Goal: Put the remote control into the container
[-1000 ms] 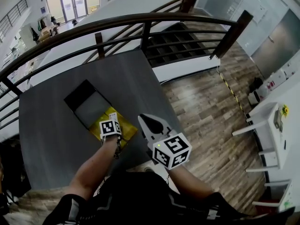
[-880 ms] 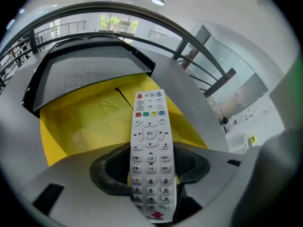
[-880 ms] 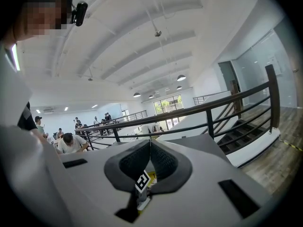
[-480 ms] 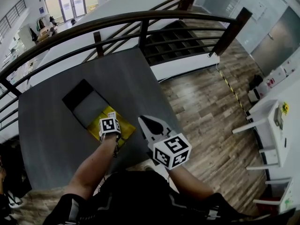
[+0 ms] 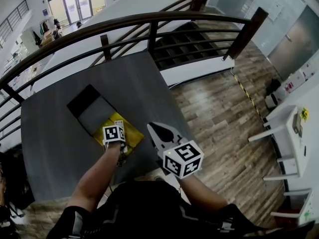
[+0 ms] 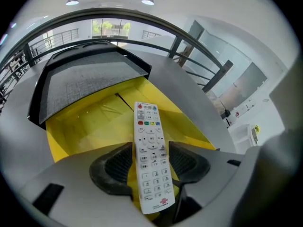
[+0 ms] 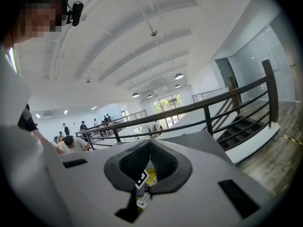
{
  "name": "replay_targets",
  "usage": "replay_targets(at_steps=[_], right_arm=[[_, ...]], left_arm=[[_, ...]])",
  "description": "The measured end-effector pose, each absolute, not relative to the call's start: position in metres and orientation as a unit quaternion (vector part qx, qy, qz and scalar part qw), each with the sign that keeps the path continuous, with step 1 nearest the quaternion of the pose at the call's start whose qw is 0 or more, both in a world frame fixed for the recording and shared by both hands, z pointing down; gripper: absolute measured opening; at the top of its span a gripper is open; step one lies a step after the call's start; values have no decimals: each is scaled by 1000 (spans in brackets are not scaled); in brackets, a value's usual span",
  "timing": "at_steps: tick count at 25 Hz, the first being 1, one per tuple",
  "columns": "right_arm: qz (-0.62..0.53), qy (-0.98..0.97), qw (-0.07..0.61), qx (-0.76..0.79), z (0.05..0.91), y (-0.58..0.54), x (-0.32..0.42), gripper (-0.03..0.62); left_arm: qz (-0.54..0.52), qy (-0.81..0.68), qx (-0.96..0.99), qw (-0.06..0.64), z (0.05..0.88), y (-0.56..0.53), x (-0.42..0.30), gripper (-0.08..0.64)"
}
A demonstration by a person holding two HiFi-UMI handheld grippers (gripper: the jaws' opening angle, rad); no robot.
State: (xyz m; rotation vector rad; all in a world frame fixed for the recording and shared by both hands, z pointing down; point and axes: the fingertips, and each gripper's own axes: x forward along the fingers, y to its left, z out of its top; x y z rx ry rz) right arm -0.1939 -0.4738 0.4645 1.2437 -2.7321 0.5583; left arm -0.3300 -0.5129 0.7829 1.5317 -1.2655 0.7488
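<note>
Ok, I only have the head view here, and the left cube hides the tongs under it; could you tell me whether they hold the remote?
Observer: Yes, the left tongs are shut on the remote, gripping it by its long sides.
Operator: Thank you. Which way does its free end point?
Observer: Its free end juts out over the yellow floor of the container, buttons facing up.
Operator: And could you check the right tongs for me?
Observer: The right tongs are shut, tips together, with nothing between them.
</note>
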Motion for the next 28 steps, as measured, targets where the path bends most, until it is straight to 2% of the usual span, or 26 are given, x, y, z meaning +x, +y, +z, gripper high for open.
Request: replay_targets(at_steps=[10,12,15,28], right_arm=[[182,-898,43,399,462,-471,-199,2],[182,-898,43,398,461,-470,-199,2],[180,-899,44,397,460,-467,-198,2],[173,-913,34,367,462,-446,-182,2]], left_arm=[[276,-530,640,483,775,-518,-333,244],[277,-537,641,473,774,-519,-336,244],[286,-549,637,459,774,-522,-342,202],[232,-575,687,379,735,-510,-332,204]])
